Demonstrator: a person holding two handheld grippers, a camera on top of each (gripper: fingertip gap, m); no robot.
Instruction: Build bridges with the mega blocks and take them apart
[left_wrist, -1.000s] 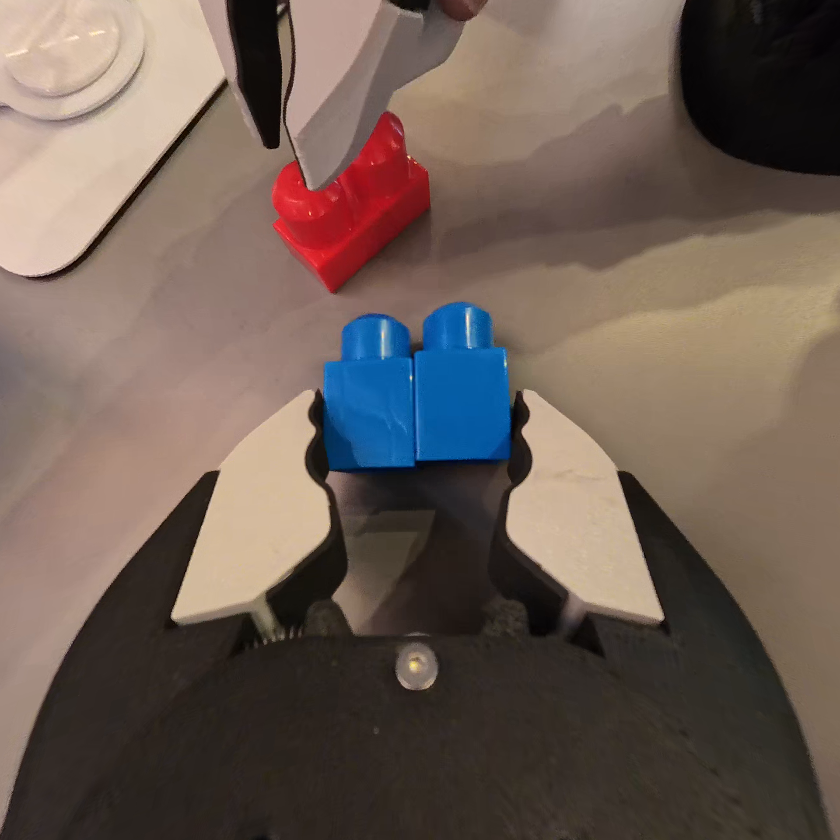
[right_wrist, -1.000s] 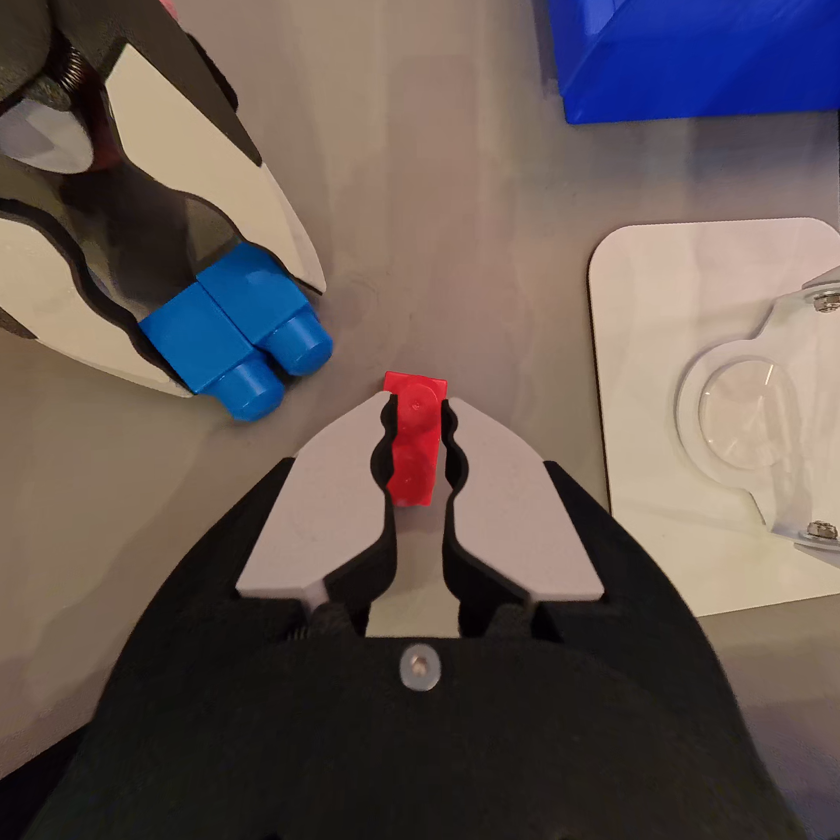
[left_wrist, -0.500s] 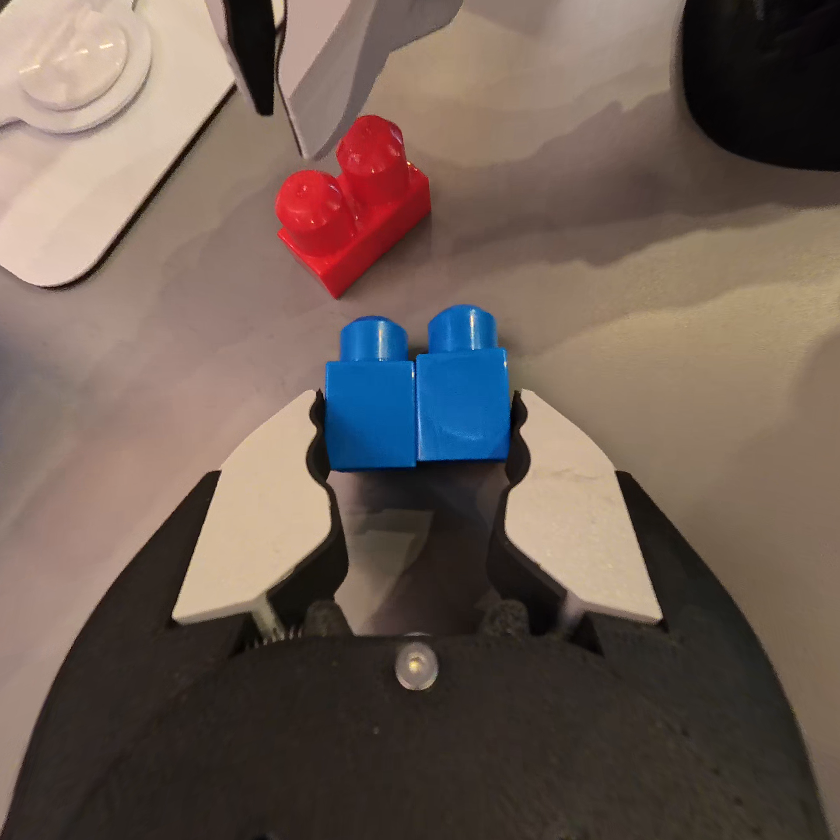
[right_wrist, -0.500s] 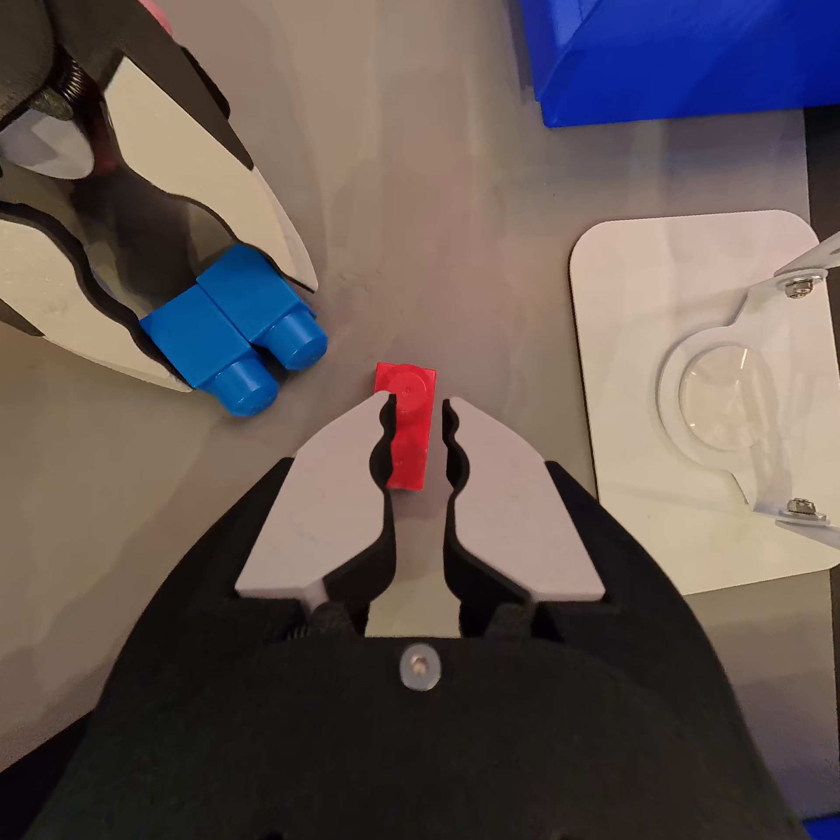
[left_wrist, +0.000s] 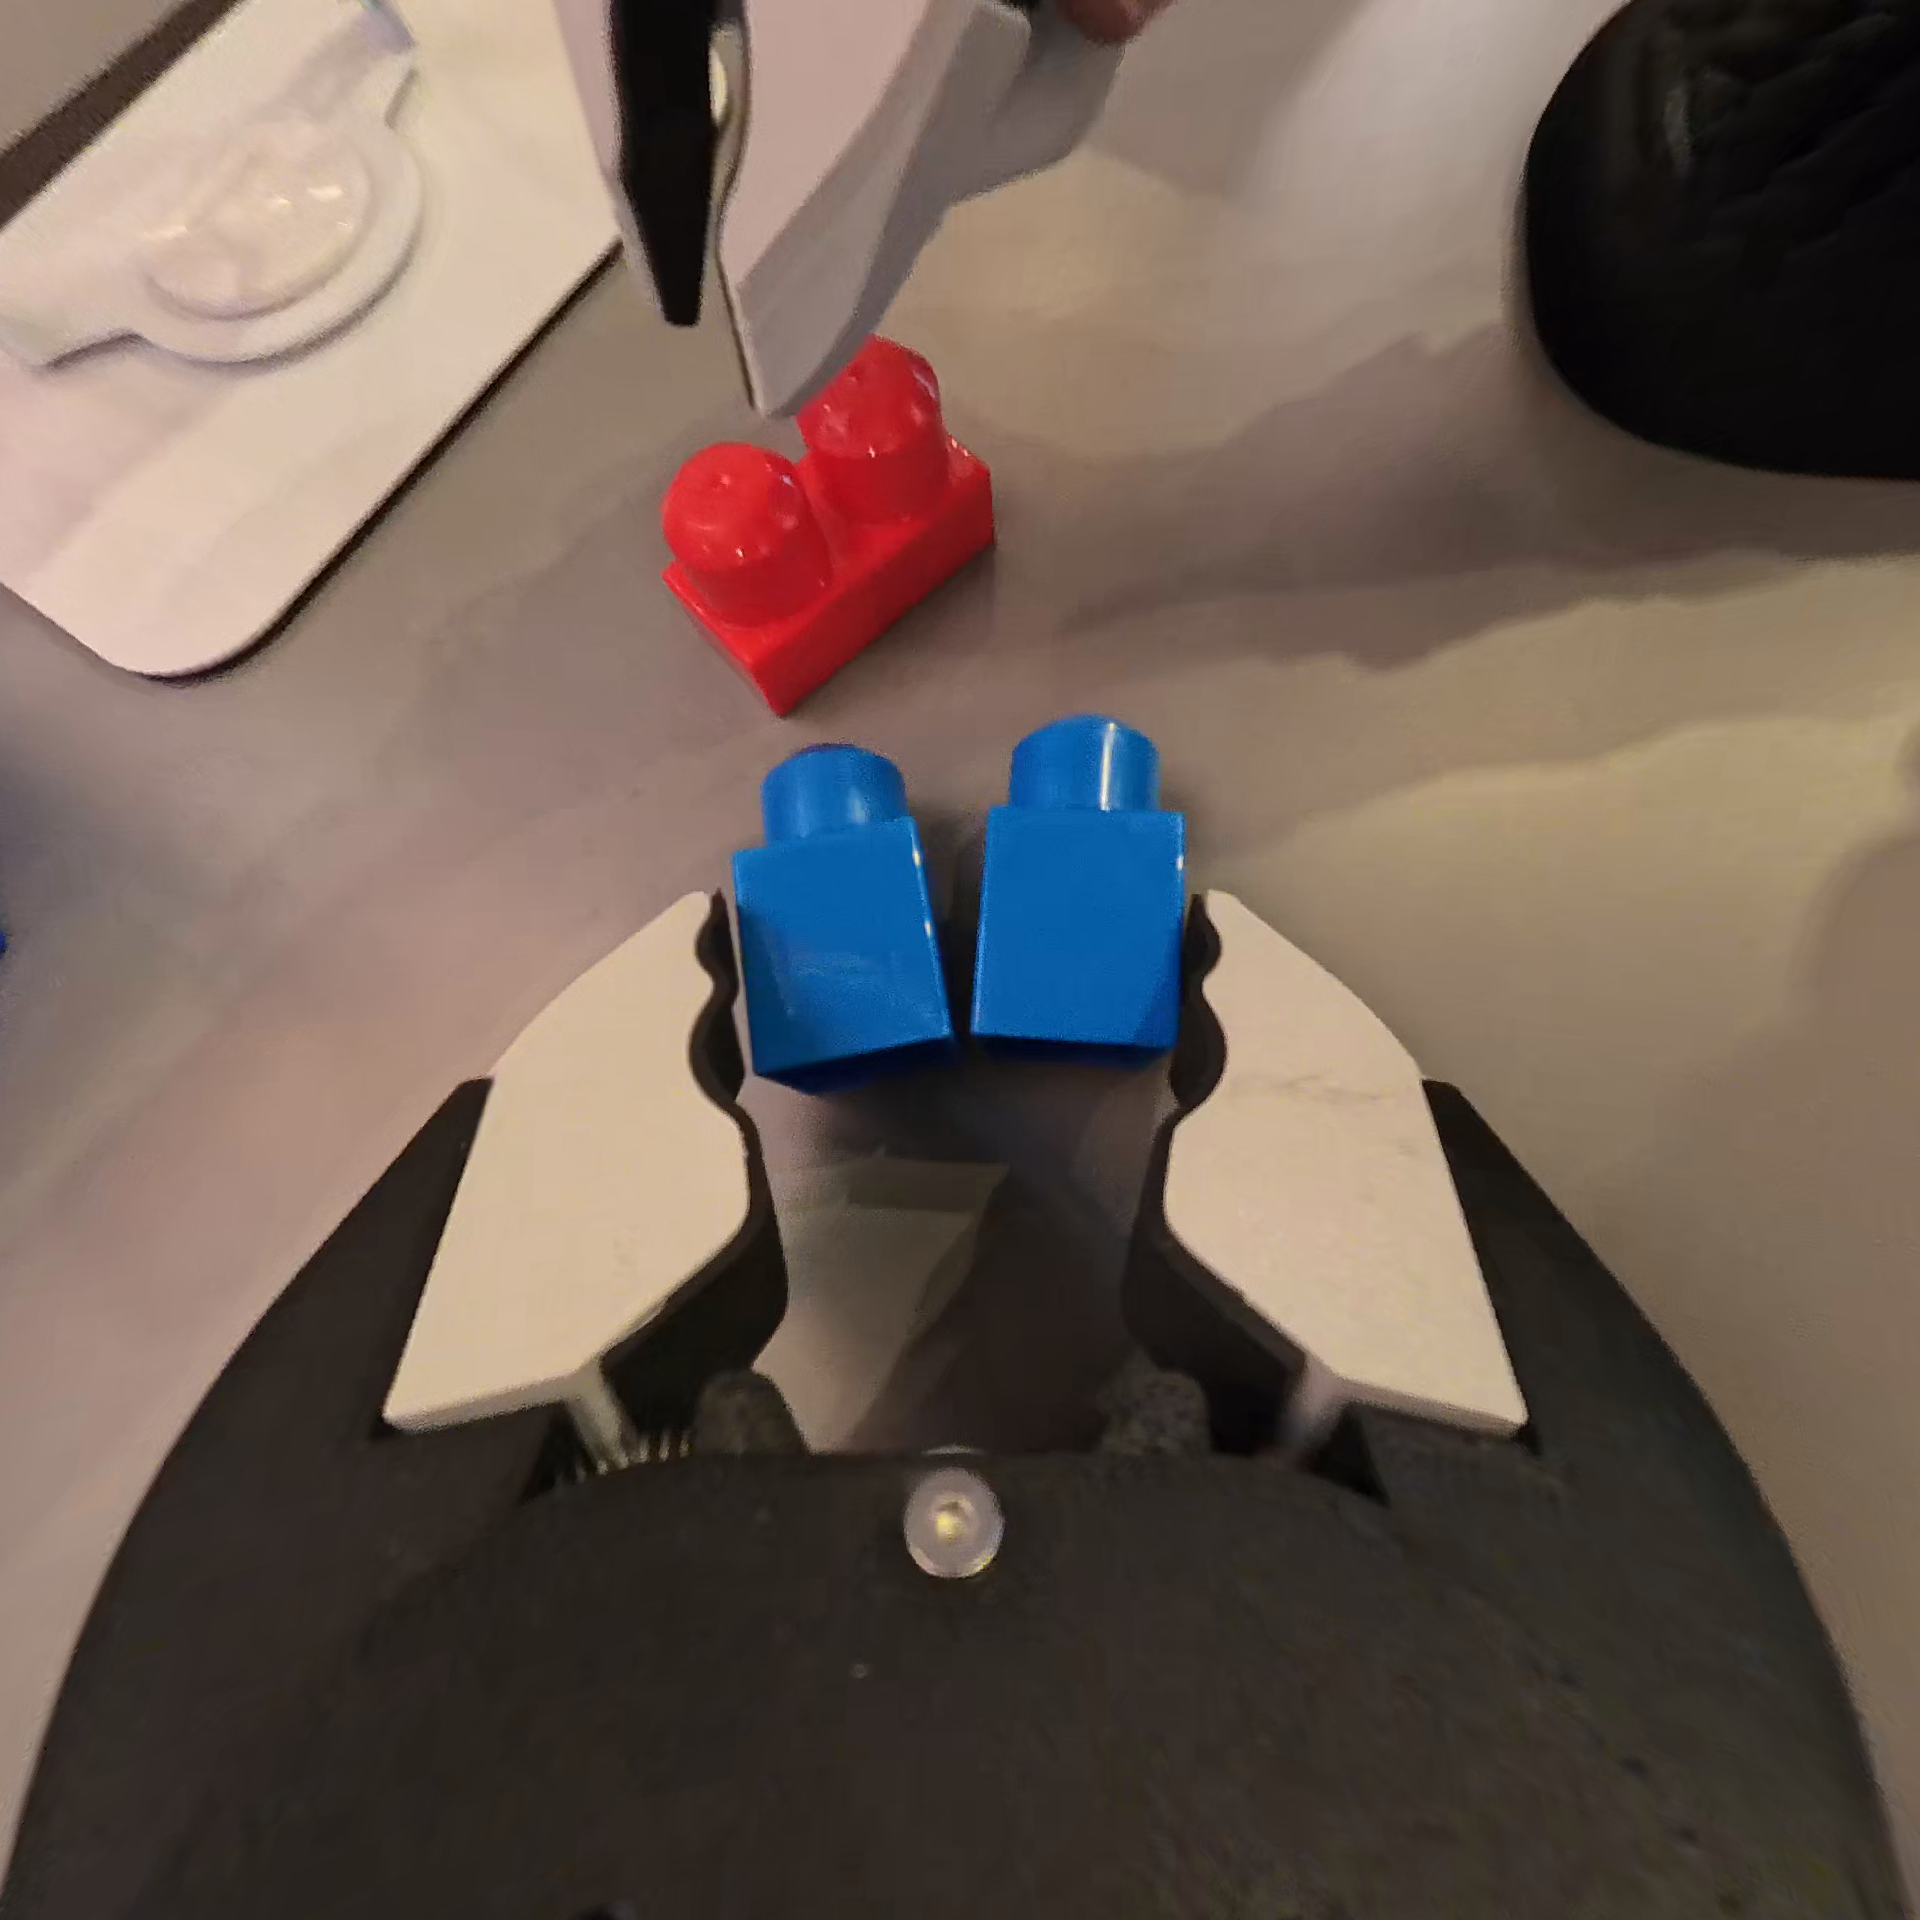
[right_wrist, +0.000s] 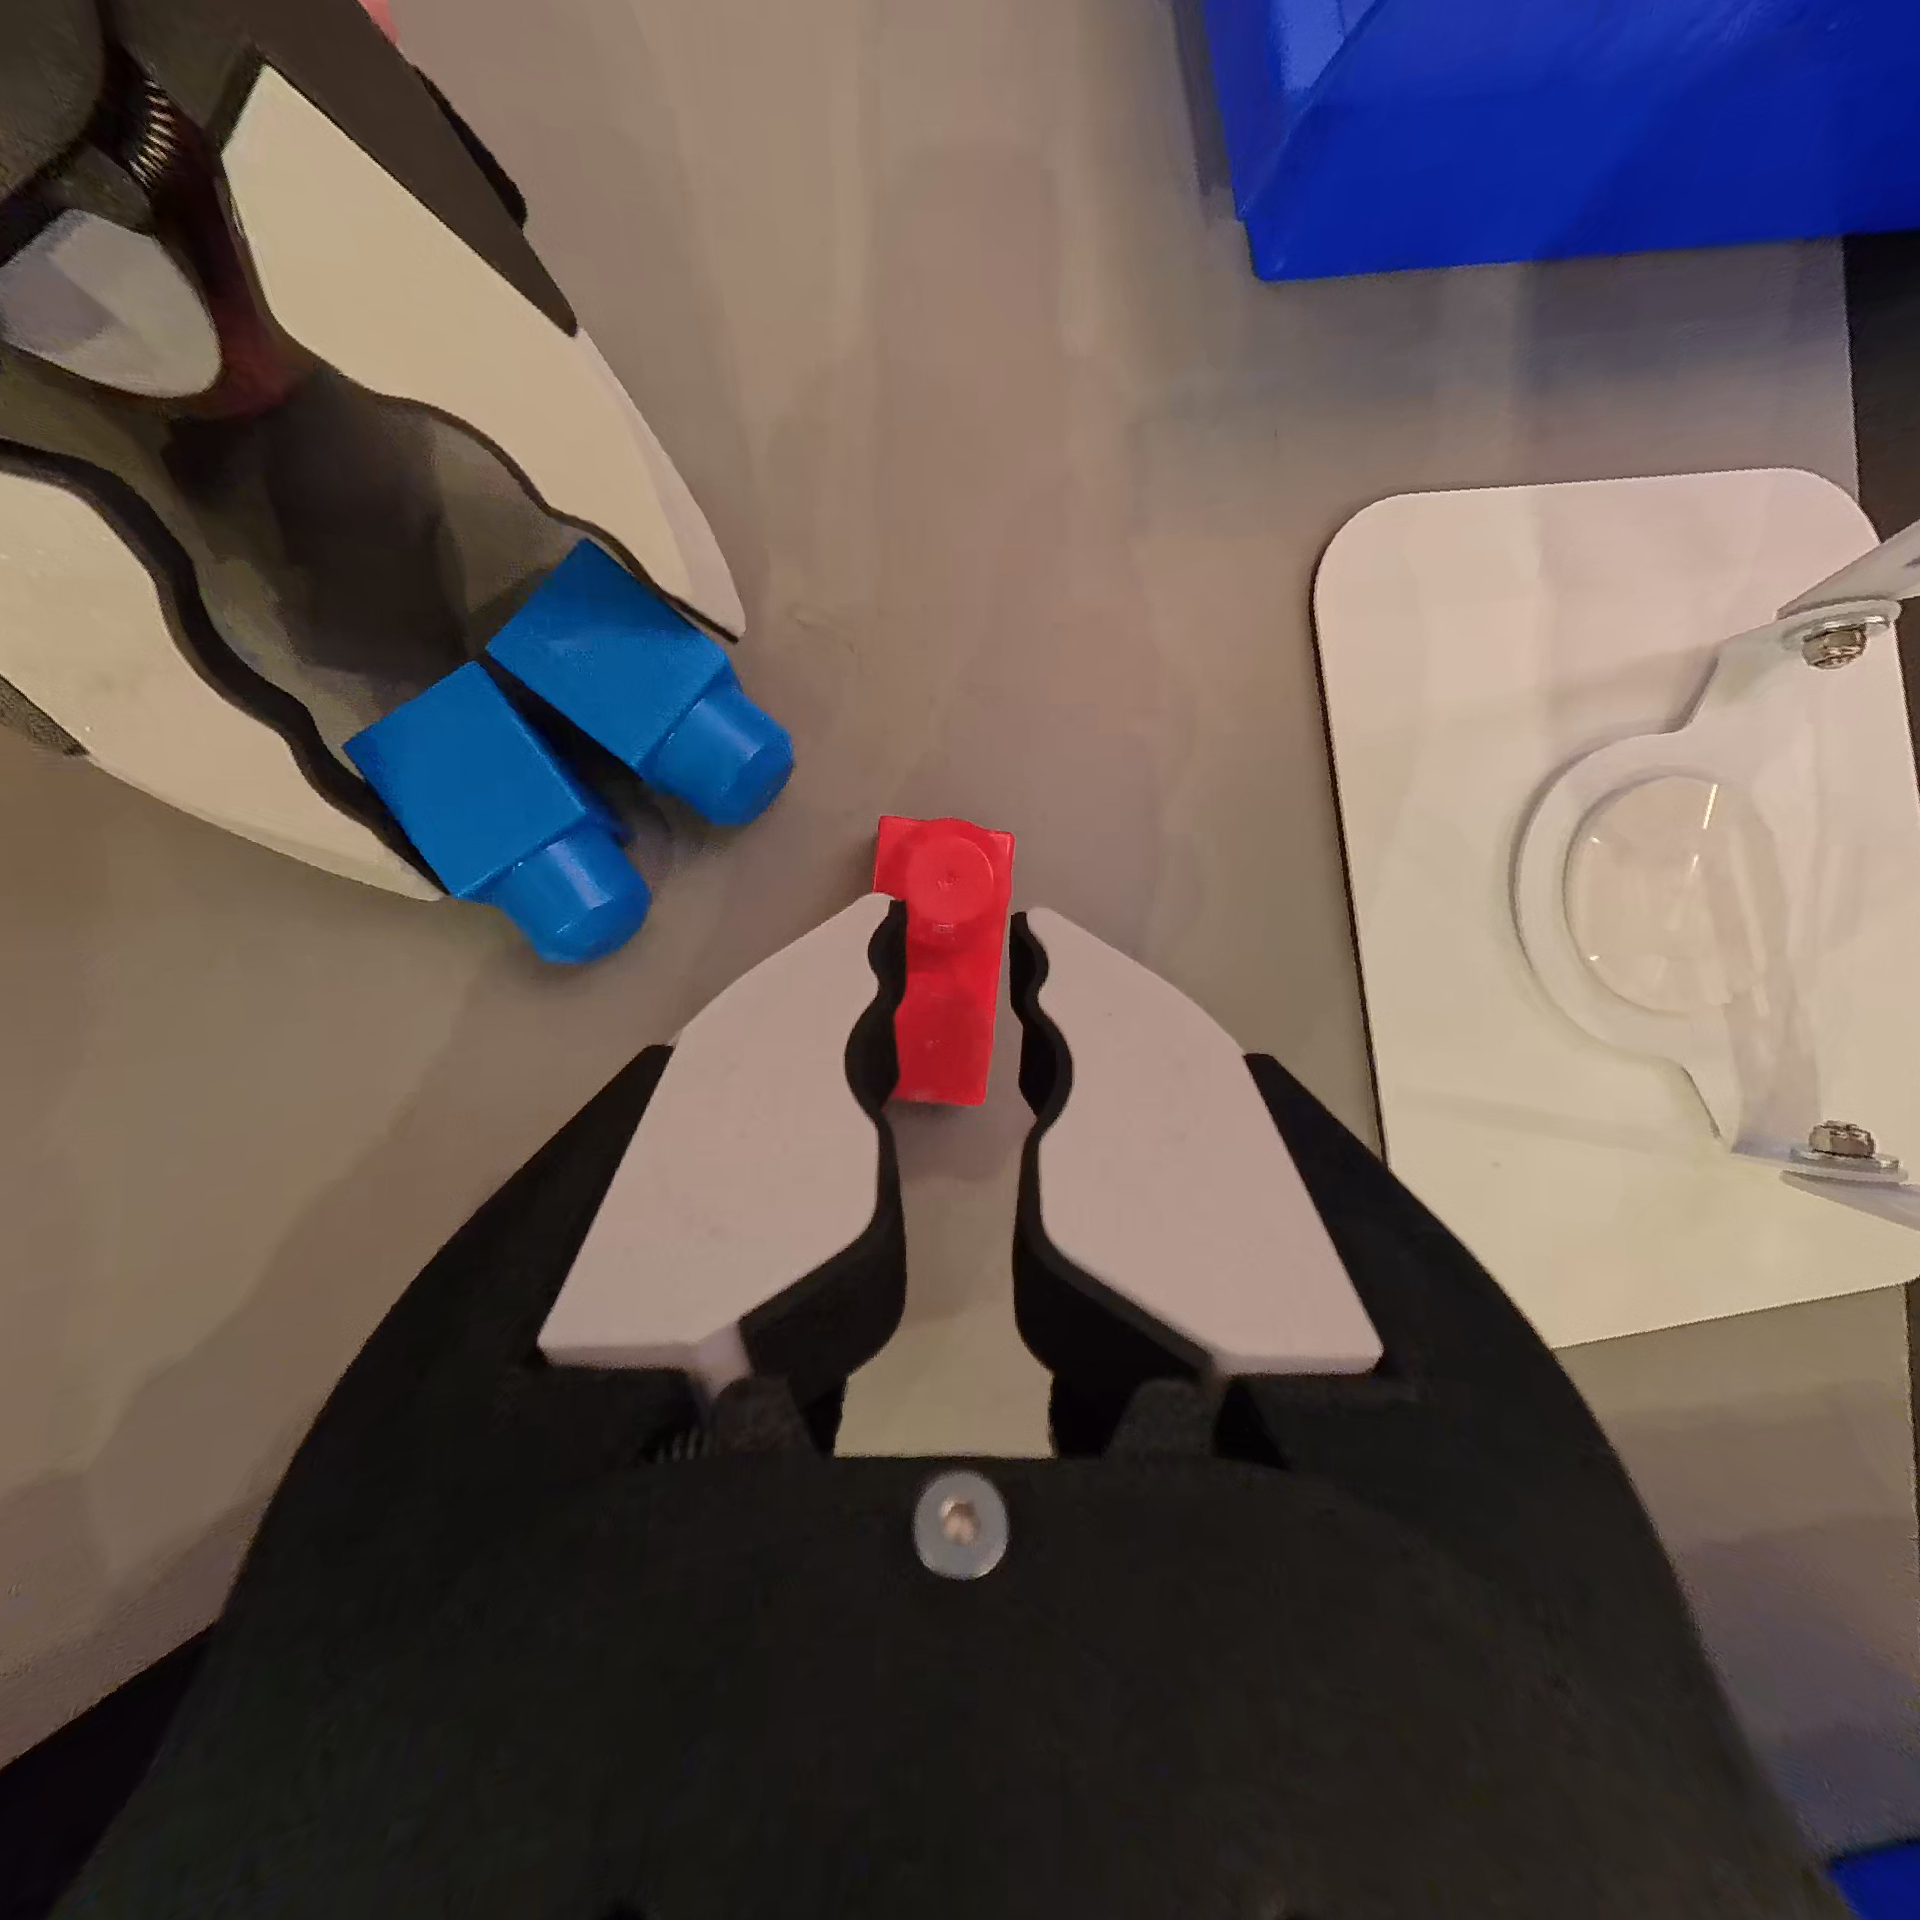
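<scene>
grey tabletop (left_wrist: 1351, 727) fills both views, smooth and streaked with soft shadows. over by its edge lies a white mat (right_wrist: 1558, 1039) with a clear plastic lens mount (right_wrist: 1662, 883) on it, and a blue bin (right_wrist: 1558, 135) sits at the far side.

the left gripper (left_wrist: 956, 966) stands wide, two blue single-stud blocks (left_wrist: 842, 956) (left_wrist: 1075, 935) lying between its fingers with studs pointing away. a thin dark seam shows between the pair, the left one tipped slightly. each finger looks right up against the outer face of its block, though whether the pads press i can't tell from where i stand.

just beyond them a red two-stud block (left_wrist: 831, 540) rests upright on the table, skewed diagonally. the right gripper (right_wrist: 951, 925) hangs above it, jaws narrowly parted. its tips (left_wrist: 769, 353) hover at the rear stud, and in its own view the red block lies in the slot below the fingers (right_wrist: 1101, 1039), a sliver of gap on the right side, so it has hold of nothing.
</scene>
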